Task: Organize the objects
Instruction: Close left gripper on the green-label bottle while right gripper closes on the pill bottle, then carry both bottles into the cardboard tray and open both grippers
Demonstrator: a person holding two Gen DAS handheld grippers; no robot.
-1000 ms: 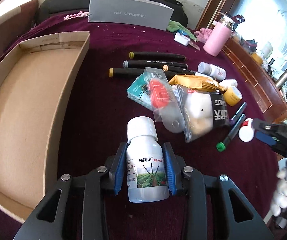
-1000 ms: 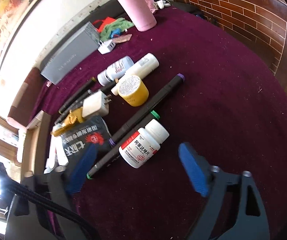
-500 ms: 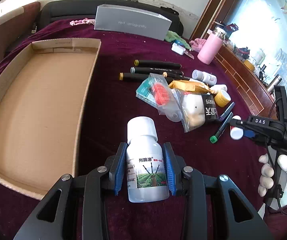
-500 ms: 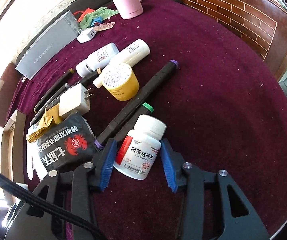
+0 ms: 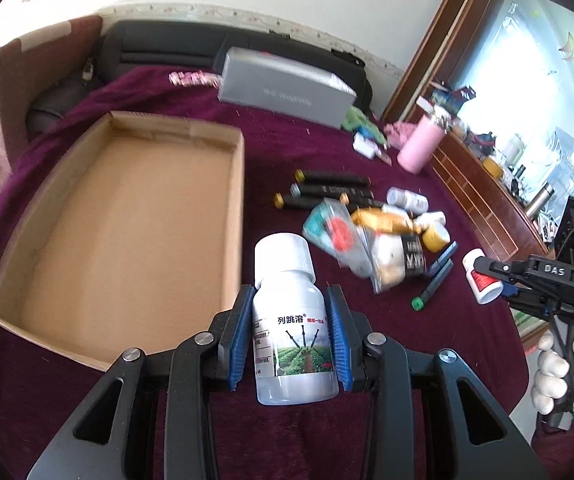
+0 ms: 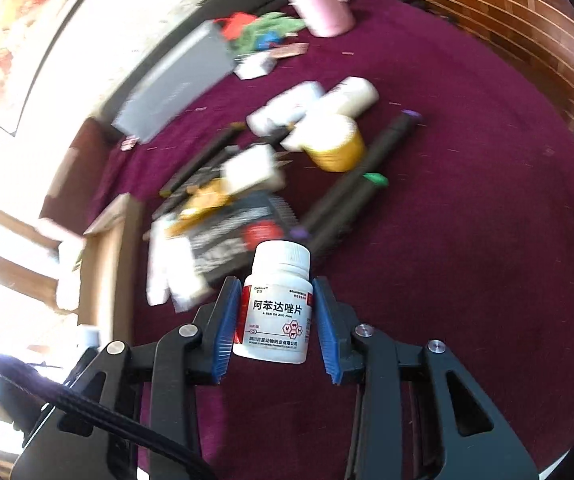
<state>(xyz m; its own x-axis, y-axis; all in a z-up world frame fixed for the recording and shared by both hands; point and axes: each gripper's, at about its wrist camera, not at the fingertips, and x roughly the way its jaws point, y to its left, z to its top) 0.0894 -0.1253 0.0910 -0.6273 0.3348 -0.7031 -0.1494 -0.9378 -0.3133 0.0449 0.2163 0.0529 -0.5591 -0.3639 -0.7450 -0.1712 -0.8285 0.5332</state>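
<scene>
My left gripper (image 5: 290,292) is shut on a clear bottle with a white cap and a green label (image 5: 293,332), held above the maroon cloth next to the near right corner of an open cardboard box (image 5: 127,240). My right gripper (image 6: 275,284) has its jaws closing, and both blue pads press on a white pill bottle with a red label (image 6: 277,312), which hangs clear of the cloth. In the left wrist view the same pill bottle (image 5: 481,280) shows at the far right in the right gripper (image 5: 495,276), held by a gloved hand (image 5: 555,368).
A heap lies right of the box: black markers (image 5: 327,190), plastic packets (image 5: 339,228), a black snack bag (image 6: 243,236), a yellow tape roll (image 6: 335,148), small white bottles (image 6: 315,100). A grey box (image 5: 287,92) and a pink flask (image 5: 423,146) stand at the back. A wooden ledge (image 5: 487,204) borders the right.
The right jaws closed on the pill bottle and lifted it off the cloth. The left gripper rose and pulled back with its bottle, so more of the box shows.
</scene>
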